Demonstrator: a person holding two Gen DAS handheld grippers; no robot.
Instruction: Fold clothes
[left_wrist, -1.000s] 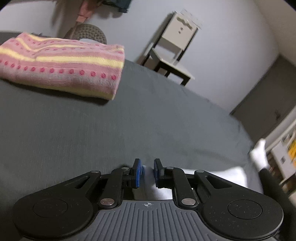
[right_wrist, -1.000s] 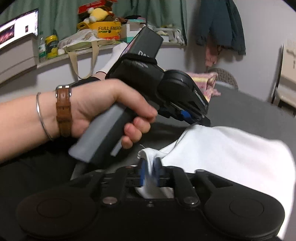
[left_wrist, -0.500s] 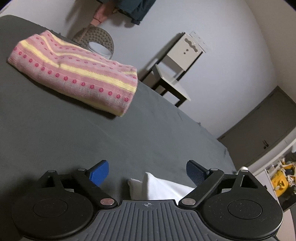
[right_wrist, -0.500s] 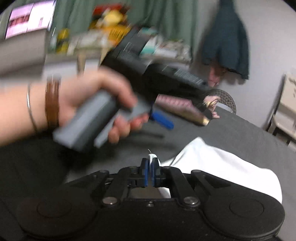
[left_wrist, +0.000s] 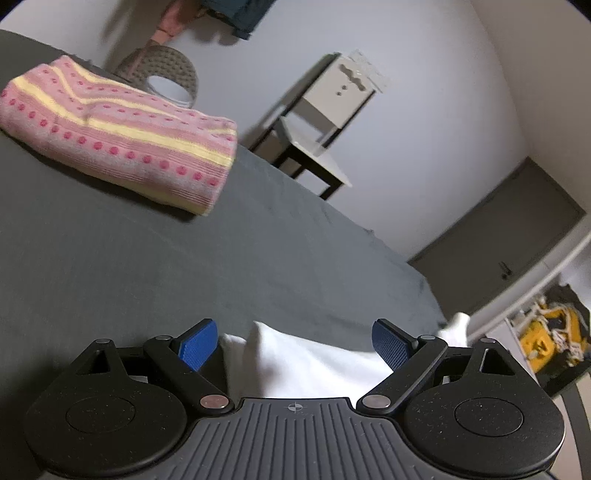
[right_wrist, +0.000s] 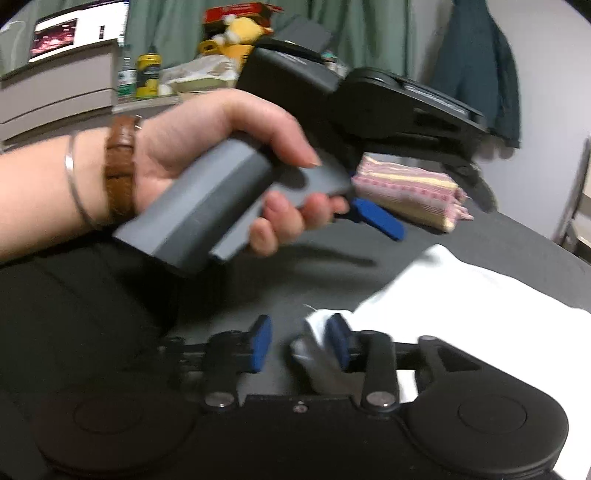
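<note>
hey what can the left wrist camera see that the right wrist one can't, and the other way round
Only the left wrist view shows the chair against the wall and the door. Only the right wrist view shows the hand holding the left gripper, a screen and a cluttered shelf. Both show the white garment, the folded pink striped cloth and the dark bed cover. The right gripper is open too.

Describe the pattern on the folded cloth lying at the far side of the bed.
Folded cloth: pink with pale yellow stripes and rows of darker pink dots; clearest in the left wrist view.
</note>
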